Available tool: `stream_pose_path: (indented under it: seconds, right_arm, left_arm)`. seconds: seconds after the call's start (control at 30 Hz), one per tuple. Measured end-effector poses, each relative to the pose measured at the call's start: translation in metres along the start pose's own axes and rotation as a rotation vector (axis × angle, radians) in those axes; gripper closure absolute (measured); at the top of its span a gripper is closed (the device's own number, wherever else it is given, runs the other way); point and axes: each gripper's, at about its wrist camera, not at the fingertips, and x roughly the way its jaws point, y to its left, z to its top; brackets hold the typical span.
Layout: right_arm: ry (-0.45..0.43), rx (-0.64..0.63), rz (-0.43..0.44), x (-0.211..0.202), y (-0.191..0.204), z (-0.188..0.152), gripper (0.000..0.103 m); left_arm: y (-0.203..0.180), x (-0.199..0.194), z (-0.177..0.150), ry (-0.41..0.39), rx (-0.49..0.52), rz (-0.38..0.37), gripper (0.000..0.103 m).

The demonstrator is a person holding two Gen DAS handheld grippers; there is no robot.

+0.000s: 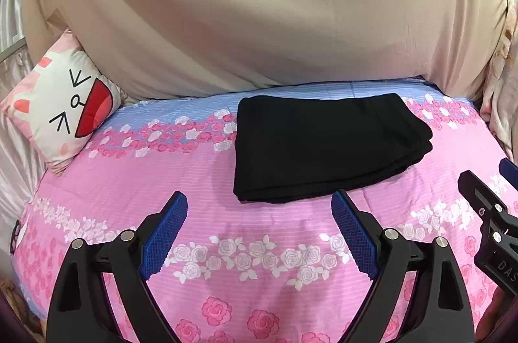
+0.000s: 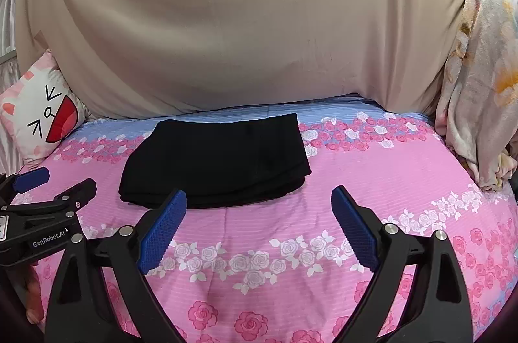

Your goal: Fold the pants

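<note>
So the black pants (image 1: pixel 327 149) are already folded into a neat stack, sitting center frame on the pink rose bedspread (image 1: pixel 226 262) toward its far edge. Left claw (image 1: pixel 259 233) is spread wide with nothing in it, hovering over the bedspread just short of the pants. Right claw (image 2: pixel 259 229) same deal, wide apart and empty. Cartoon cat pillow (image 1: pixel 64 103) sits at the left (grinning away).

The left tongs (image 1: pixel 259 204) are held with the jaws spread wide, nothing gripped between the blue pads (image 1: pixel 165 236). The right tongs (image 2: pixel 259 197) are likewise held wide apart and bare. Both are kept side by side, level, each seen at the other view's edge
</note>
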Motion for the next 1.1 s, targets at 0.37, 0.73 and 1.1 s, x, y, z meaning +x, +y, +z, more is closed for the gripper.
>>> stream_pose_path:
  seconds: [0.37,0.73,1.1]
  right_arm:
    - [0.019,0.000,-0.005,0.008,0.002,-0.002,0.014]
    - [0.021,-0.001,-0.004,0.011,0.002,-0.001,0.014]
    - [0.029,0.002,-0.005,0.013,0.001,-0.003,0.014]
  left_arm:
    - [-0.003,0.012,-0.002,0.028,0.006,-0.007,0.015]
    - [-0.004,0.015,-0.003,0.039,0.009,-0.007,0.015]
    - [-0.001,0.021,-0.003,0.058,-0.002,0.004,0.015]
